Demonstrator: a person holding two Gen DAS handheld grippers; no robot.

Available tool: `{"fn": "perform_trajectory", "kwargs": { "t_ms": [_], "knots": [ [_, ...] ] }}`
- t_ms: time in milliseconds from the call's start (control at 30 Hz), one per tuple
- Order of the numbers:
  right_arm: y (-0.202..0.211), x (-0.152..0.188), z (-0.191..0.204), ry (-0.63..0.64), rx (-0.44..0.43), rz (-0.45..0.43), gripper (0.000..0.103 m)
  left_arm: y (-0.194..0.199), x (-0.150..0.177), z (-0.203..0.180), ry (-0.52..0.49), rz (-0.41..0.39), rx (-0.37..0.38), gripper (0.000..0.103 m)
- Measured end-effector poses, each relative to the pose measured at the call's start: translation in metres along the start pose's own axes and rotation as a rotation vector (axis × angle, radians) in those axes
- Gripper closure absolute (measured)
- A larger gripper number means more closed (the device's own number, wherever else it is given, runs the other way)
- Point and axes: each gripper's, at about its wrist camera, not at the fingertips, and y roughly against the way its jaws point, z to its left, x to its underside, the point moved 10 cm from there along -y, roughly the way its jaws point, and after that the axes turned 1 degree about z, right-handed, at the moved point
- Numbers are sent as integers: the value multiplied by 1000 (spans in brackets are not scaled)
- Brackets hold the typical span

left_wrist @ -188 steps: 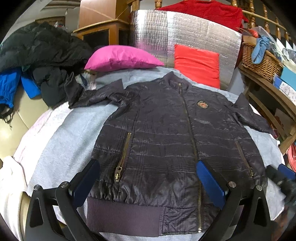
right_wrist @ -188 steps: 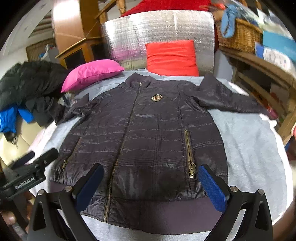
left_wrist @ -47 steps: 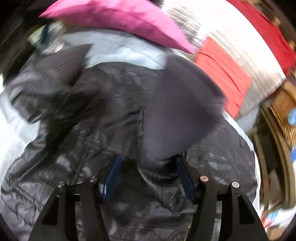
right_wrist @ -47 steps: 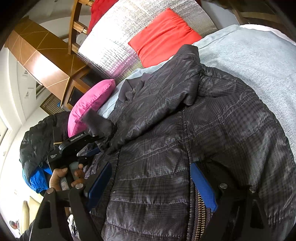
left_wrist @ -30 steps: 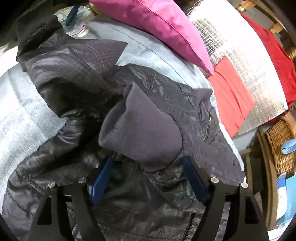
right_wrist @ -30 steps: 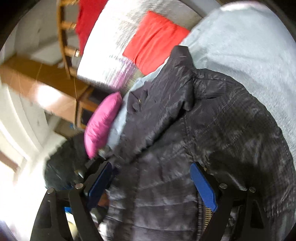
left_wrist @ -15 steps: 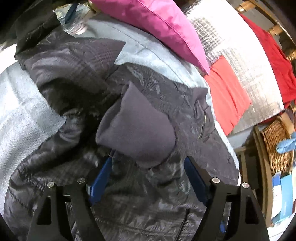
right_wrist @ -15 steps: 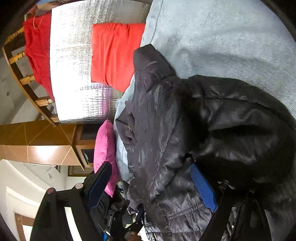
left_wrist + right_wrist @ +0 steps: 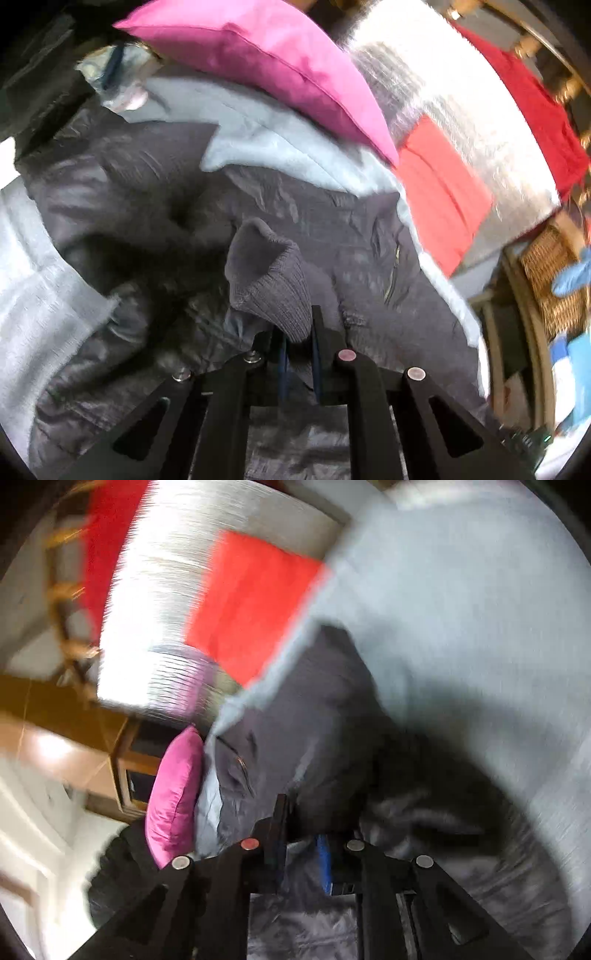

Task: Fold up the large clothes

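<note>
A dark quilted jacket (image 9: 351, 258) lies on a grey blanket (image 9: 280, 147), its front up and collar toward the pillows. My left gripper (image 9: 298, 334) is shut on the jacket's ribbed knit cuff (image 9: 271, 286), which stands up above the jacket's chest. In the blurred right wrist view the jacket (image 9: 314, 738) bunches in front of my right gripper (image 9: 303, 823), whose jaws are close together and pinch the dark fabric.
A pink pillow (image 9: 266, 70) and a red pillow (image 9: 443, 188) lean on a silver padded panel (image 9: 461, 122) at the bed's head. A wicker basket (image 9: 554, 280) stands on a wooden shelf at right. Dark clothes are piled at far left (image 9: 40, 74).
Both grippers have closed from wide open: the left onto the knit cuff, the right onto jacket fabric. The right view has swung and blurred.
</note>
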Motion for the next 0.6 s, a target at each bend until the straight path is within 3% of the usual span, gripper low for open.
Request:
{"fn": "perform_trajectory", "kwargs": {
  "t_ms": [67,100,167,233,267,300,433,500,600],
  "knots": [
    [-5,2,-14,10,56,13,88,-25,18,14,-16,73,-89,92],
    [-14,10,-32,-30,89,67,86,-33,23,21,-11,90,-103,91],
    [-24,26,-52,-121,75,181,84,-34,22,25,-23,69,-93,88],
    [-13,25,-51,-72,51,183,62,-33,20,25,-41,65,-90,88],
    [-7,24,-48,-48,45,183,31,-33,19,25,-52,60,-94,87],
    [2,23,-43,-36,27,183,23,-34,18,26,-54,59,-94,87],
    [36,10,-17,98,24,158,23,-36,18,25,-72,30,-86,87],
    [43,-6,-11,163,80,109,23,-33,19,25,-91,12,-88,86],
    [18,-38,-14,243,184,84,23,-30,21,24,-122,-8,-76,86]
  ]
}}
